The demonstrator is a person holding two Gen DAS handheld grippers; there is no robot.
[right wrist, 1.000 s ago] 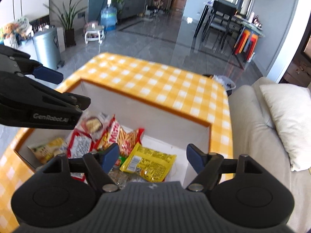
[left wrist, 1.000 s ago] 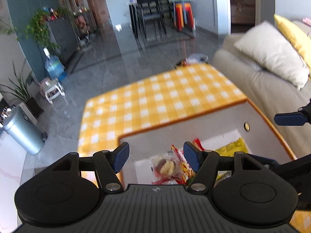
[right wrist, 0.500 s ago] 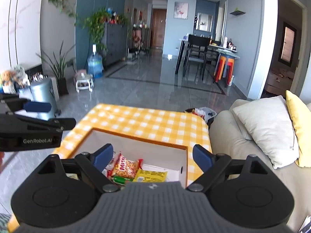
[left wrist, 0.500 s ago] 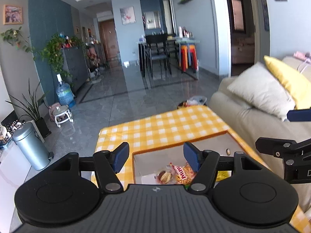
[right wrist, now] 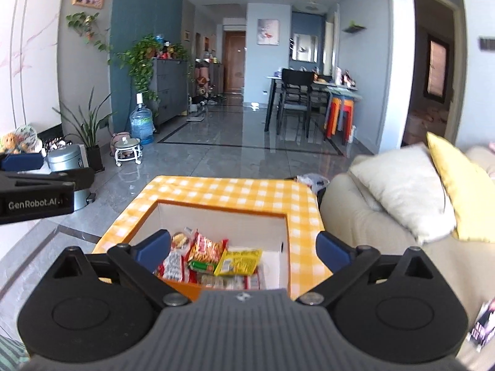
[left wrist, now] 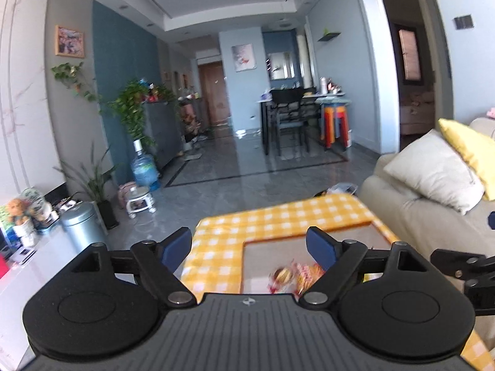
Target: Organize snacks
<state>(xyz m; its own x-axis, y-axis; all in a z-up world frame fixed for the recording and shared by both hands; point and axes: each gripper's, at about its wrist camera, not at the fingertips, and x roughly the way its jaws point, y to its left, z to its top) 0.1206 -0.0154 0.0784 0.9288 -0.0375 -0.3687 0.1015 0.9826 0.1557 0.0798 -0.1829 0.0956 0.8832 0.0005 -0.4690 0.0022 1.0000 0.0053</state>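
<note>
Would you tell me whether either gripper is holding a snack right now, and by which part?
Nothing is held: the left gripper and right gripper are both open and empty above the box.

Living rm bkgd
Sofa (right wrist: 355, 216) w/ white pillow (right wrist: 402, 191) right of claw; bin (right wrist: 66, 160), water jug (right wrist: 141, 122) far left; dining chairs (right wrist: 295, 99) ahead.

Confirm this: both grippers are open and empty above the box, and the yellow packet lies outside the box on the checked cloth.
Not quite. The right wrist view shows the yellow packet inside the box, among the other snacks, not on the checked cloth. The left gripper and right gripper are open and empty.
</note>
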